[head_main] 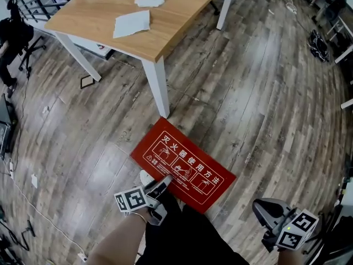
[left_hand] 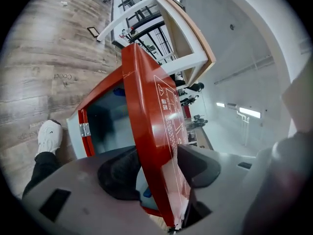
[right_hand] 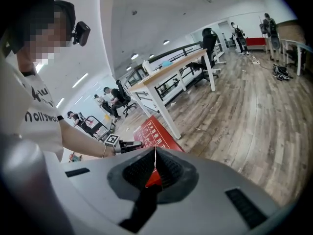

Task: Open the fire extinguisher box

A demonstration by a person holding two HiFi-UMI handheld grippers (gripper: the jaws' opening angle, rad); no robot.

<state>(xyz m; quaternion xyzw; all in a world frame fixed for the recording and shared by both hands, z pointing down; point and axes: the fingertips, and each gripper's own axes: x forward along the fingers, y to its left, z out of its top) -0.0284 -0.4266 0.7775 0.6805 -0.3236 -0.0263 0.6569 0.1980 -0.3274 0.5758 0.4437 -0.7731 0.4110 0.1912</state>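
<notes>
**A:** Where is the fire extinguisher box point(head_main: 185, 164)?

**B:** It lies flat on the wooden floor point(head_main: 259, 93), on the near side of the white table leg point(head_main: 160, 90) and almost touching its foot. The red lid point(left_hand: 159, 126), with its white printed instructions, faces up.

**A:** And the left gripper point(head_main: 160, 185)?

**B:** It is at the box's near left corner. In the left gripper view the lid's thick edge runs between the two dark pads point(left_hand: 117, 173), and they are clamped on it, one against the rim and one against the printed face.

**A:** Is anything visible under the lid?

**B:** A red-framed dark panel with a small metal hinge point(left_hand: 84, 129) at its left. I cannot tell whether the lid has lifted off the body.

**A:** The right gripper point(head_main: 263, 208)?

**B:** It is near and far to the right, well apart from the box. Its pads are closed together with nothing between them.

**A:** Anything else close by?

**B:** A white shoe point(left_hand: 49, 137) just beside the box's near left corner, and two sheets of paper point(head_main: 132, 24) on the table point(head_main: 182, 21).
</notes>
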